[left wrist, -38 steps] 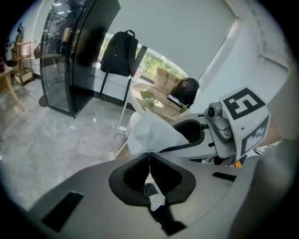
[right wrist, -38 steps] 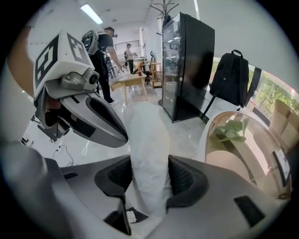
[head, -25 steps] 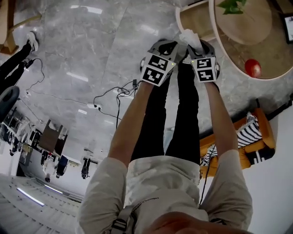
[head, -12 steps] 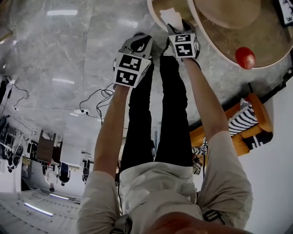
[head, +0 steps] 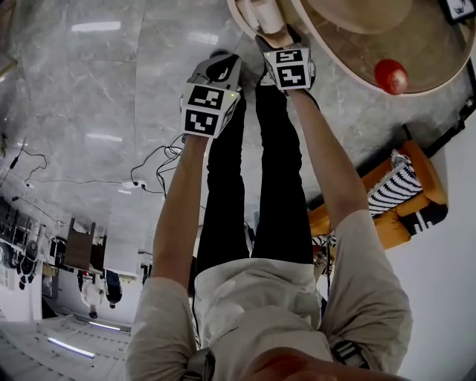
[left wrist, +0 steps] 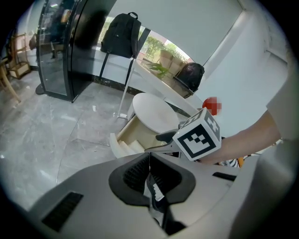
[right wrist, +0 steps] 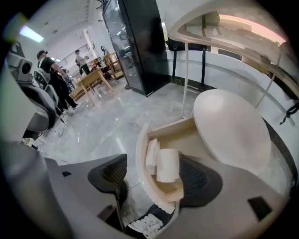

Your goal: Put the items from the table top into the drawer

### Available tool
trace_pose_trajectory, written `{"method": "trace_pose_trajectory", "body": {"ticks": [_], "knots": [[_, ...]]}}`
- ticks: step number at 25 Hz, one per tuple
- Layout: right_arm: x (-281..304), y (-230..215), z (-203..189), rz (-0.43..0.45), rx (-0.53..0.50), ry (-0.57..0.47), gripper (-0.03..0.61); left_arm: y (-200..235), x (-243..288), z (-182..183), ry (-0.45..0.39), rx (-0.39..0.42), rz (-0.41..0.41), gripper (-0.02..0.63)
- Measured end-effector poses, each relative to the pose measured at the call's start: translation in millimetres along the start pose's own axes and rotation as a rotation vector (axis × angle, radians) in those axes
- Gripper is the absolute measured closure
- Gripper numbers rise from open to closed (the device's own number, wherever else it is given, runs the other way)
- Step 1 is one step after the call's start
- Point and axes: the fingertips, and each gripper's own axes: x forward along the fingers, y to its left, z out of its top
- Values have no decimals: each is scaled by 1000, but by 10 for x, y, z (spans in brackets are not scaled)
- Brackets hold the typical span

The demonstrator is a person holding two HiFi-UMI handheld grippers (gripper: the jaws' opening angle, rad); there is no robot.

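The round white table (head: 349, 56) has its curved drawer (head: 239, 16) pulled out; the right gripper view shows that drawer (right wrist: 142, 154) below the table top (right wrist: 231, 126). A white roll (right wrist: 167, 164) lies in the drawer beside another white item (right wrist: 152, 156). My right gripper (right wrist: 154, 175) hangs over the drawer's front, jaws opening; the roll sits between them, close to the right pad, with the left pad well clear. In the head view the right gripper (head: 271, 36) reaches the drawer. My left gripper (head: 222, 65) hangs beside it over the floor, jaws shut (left wrist: 149, 156). A red apple (head: 390, 76) rests on the table.
An orange sofa with striped cushions (head: 405, 201) stands at the right. Cables (head: 160, 160) trail over the marble floor at the left. A black glass cabinet (right wrist: 135, 42) and people (right wrist: 51, 74) are far back. A backpack (left wrist: 119, 35) hangs by the window.
Both grippers have sunk toward the drawer. The white roll that the right gripper carried now lies in the drawer, and the right jaws stand wider apart.
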Motion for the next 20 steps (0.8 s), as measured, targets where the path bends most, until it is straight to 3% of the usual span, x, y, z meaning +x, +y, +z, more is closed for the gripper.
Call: {"method": "trace_pose_trajectory", "body": {"ticks": [17, 18, 19, 20], "knots": [[-1799, 202, 145, -8, 150, -26, 250, -549, -768, 604, 19, 24, 37, 592], [-1877, 176, 145, -21, 160, -32, 355, -592, -800, 639, 15, 21, 37, 592], [-1944, 145, 143, -35, 170, -38, 510, -636, -824, 672, 12, 19, 36, 592], [-1992, 119, 147, -44, 179, -44, 514, -676, -837, 706, 10, 19, 34, 592]]}}
